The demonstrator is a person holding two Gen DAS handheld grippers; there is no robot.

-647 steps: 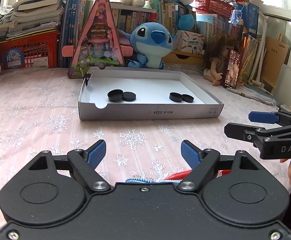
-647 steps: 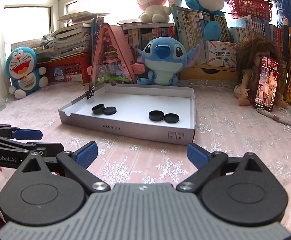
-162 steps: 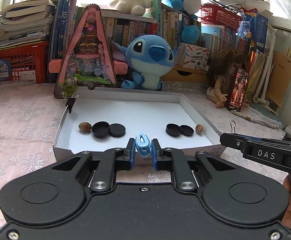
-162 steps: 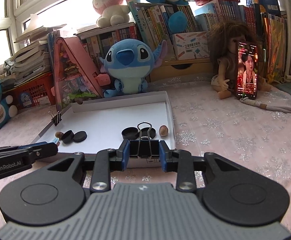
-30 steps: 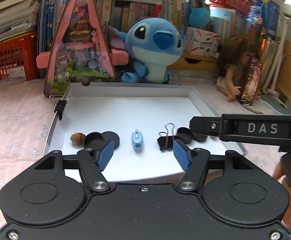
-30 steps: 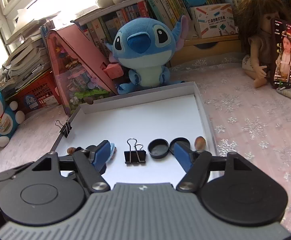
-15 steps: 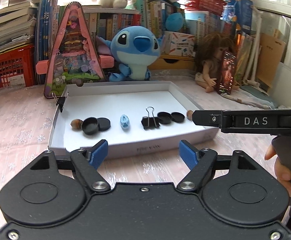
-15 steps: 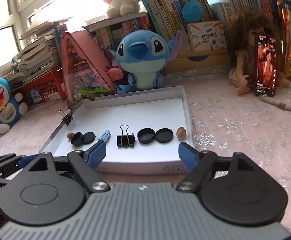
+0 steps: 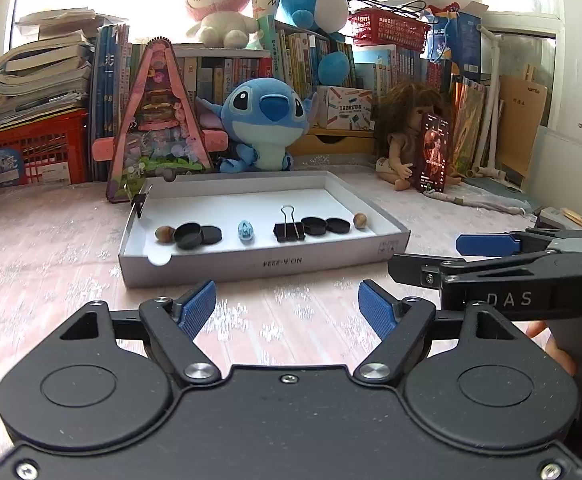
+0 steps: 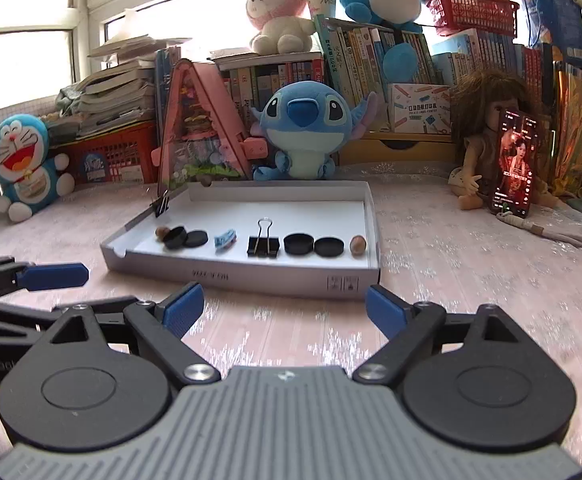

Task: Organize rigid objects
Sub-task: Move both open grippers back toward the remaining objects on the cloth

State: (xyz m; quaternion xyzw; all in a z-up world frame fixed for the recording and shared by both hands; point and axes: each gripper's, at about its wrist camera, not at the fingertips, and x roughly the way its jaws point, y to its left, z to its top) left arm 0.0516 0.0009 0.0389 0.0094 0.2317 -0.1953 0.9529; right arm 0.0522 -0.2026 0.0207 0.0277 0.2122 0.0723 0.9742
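Both tools, left (image 9: 287, 310) and right (image 10: 285, 310), gaped wide and empty near the shallow white cardboard tray (image 9: 259, 266), where a black metal binder clip (image 9: 289, 231) sat.

We look low along each gripper's fingers (image 9: 195, 312) from just before the white tray (image 9: 251, 266), facing the bookshelf (image 10: 371, 60). Both views share tray, Stitch plush (image 10: 305, 136) and doll (image 9: 405, 136); each glimpses the other gripper beside it.

Tray label (image 9: 282, 263) print too small to read; left hand-held gripper (image 10: 31, 280) cut off by frame edge.
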